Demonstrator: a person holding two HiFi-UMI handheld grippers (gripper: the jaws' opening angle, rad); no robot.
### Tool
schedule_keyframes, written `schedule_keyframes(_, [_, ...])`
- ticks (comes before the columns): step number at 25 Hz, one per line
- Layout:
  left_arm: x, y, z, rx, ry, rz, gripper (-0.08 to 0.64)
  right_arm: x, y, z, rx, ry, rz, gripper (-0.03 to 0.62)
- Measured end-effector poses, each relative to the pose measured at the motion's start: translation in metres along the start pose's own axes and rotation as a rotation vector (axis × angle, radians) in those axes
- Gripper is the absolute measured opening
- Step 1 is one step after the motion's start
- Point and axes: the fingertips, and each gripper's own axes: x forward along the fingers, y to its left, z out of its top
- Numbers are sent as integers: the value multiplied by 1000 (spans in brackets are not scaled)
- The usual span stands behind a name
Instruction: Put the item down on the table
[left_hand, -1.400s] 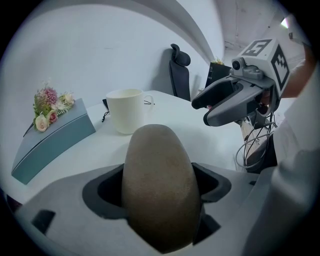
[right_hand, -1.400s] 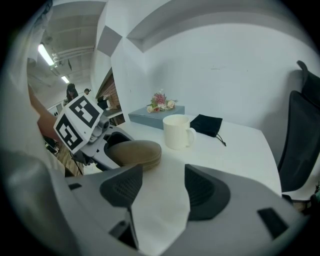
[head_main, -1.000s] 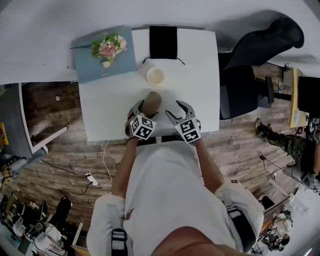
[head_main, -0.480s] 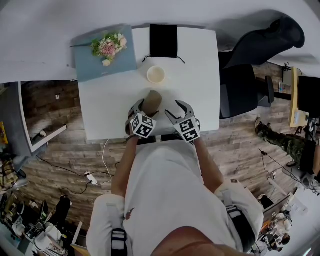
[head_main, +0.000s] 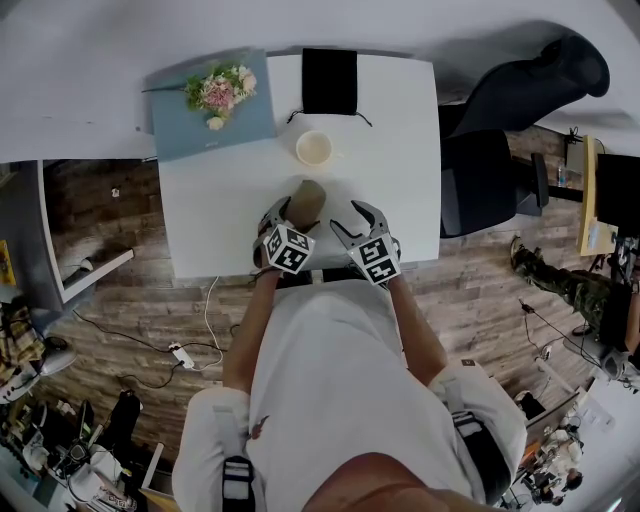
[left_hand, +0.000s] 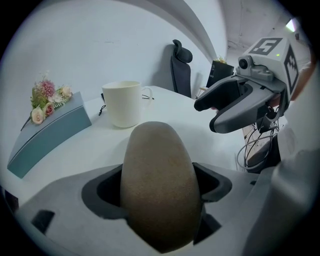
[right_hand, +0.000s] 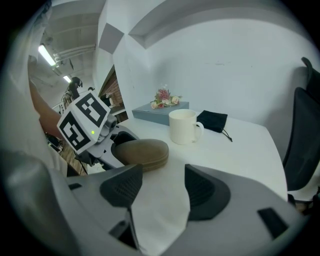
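- The left gripper (left_hand: 159, 190) fingers clamp the brown glasses case (right_hand: 142, 152) across its middle, over the worktop (head_main: 400, 150) near its front edge, short of the mug (left_hand: 124, 104).
- It looks light, stiff-shelled and suede-like, so it should grip well; the mid-body hold suits it.
- The right gripper (right_hand: 164, 185) fingers stand narrow and empty.
- Against the earlier frames the grip is unchanged; the left gripper view has shifted only slightly.

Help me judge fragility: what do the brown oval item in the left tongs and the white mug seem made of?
Brown oval item: probably felt or suede-like covering; matte, finely grainy surface, no shine. White mug: probably glazed ceramic; smooth, faint sheen.
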Motion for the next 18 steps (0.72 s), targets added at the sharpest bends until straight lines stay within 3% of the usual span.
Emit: schedule_keyframes(18, [-7,3,-7,-39,-8,9,423,-7,16,-2,-4,-10,-14,270])
